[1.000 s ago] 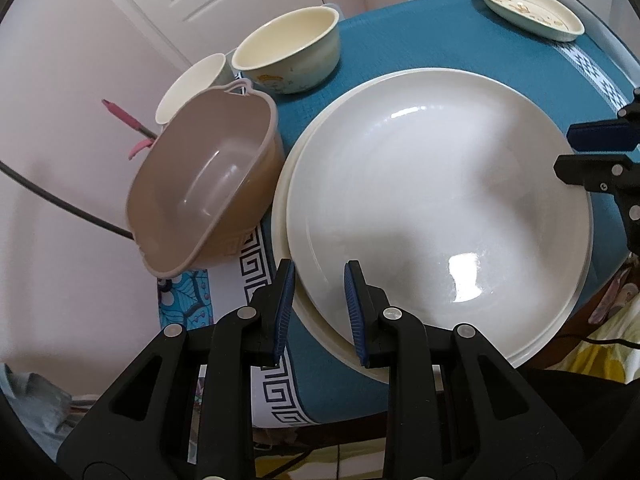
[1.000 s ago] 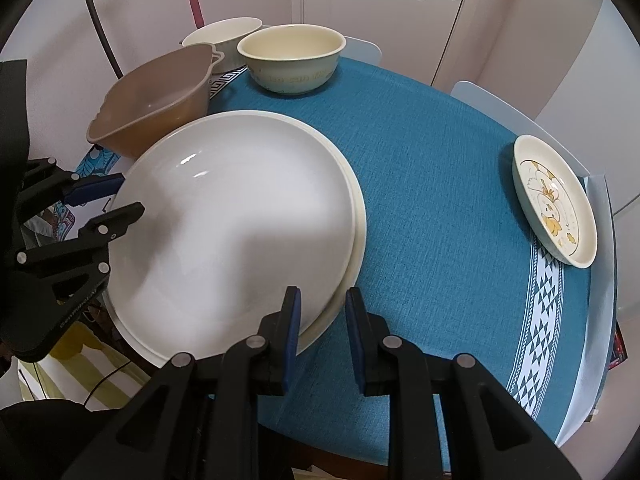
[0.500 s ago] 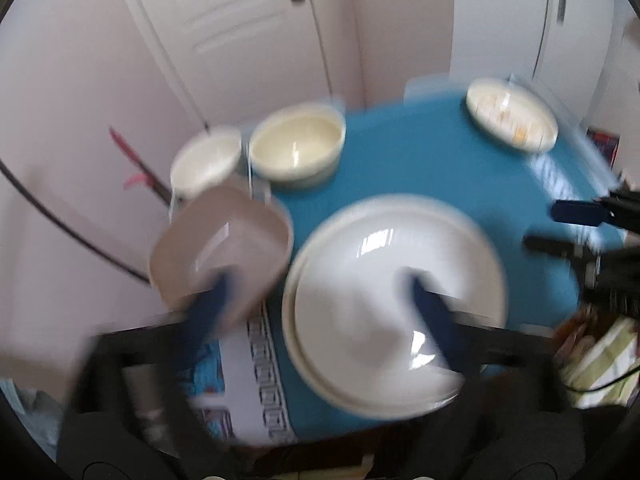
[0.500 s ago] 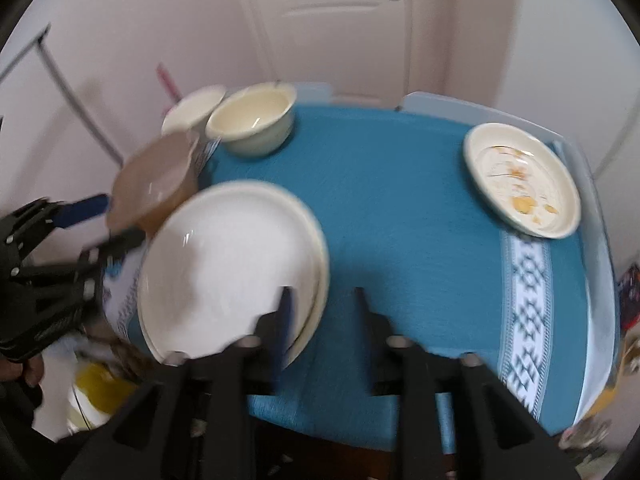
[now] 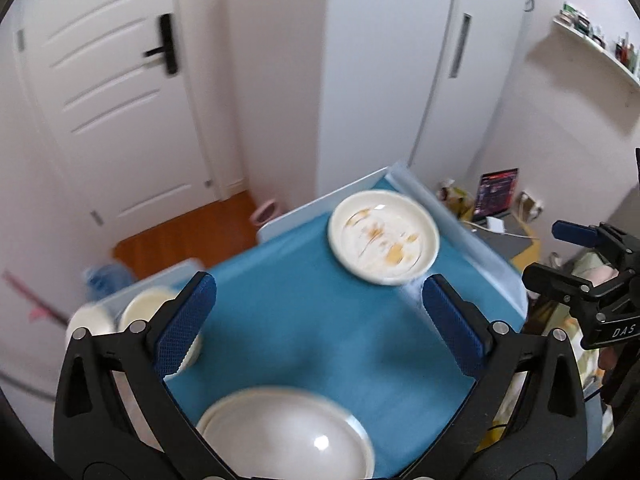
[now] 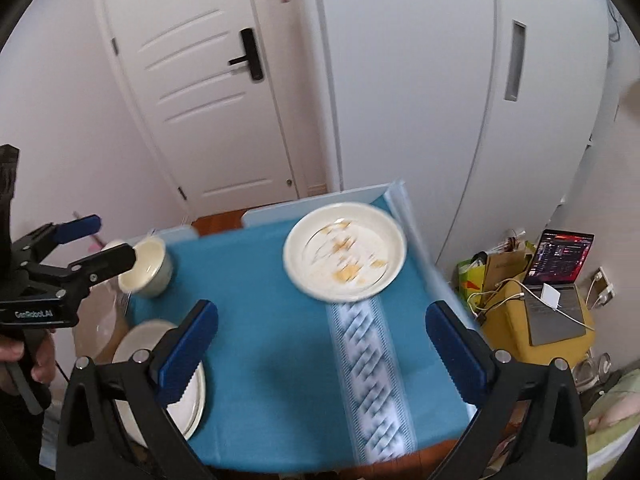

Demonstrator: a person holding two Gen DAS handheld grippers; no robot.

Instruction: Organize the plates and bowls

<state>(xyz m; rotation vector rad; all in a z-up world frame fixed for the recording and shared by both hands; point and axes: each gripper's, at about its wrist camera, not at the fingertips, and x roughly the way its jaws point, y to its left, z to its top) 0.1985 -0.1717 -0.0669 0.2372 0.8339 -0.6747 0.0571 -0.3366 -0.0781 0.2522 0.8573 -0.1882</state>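
Right wrist view only: laptop (image 6: 558, 276) on yellow box, hand (image 6: 28, 364) gripping left gripper handle. Left wrist view only: wall shelf (image 5: 596, 46).

Table (image 5: 304, 320), blue cloth, below both grippers; both tilted downward above it.

Left gripper (image 5: 318, 322): jaws spread wide, nothing between. White plate stack (image 5: 284, 436) beneath jaws, near edge.

Right gripper (image 6: 322, 338): jaws opening, nothing between. Patterned plate (image 6: 344, 256) ahead of jaws, apart. Cream bowl (image 6: 146, 266) ahead-left.

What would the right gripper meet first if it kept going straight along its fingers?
Probably bare blue tablecloth: the right gripper, jaws opening and empty, aims short of the patterned plate. Depth is uncertain.
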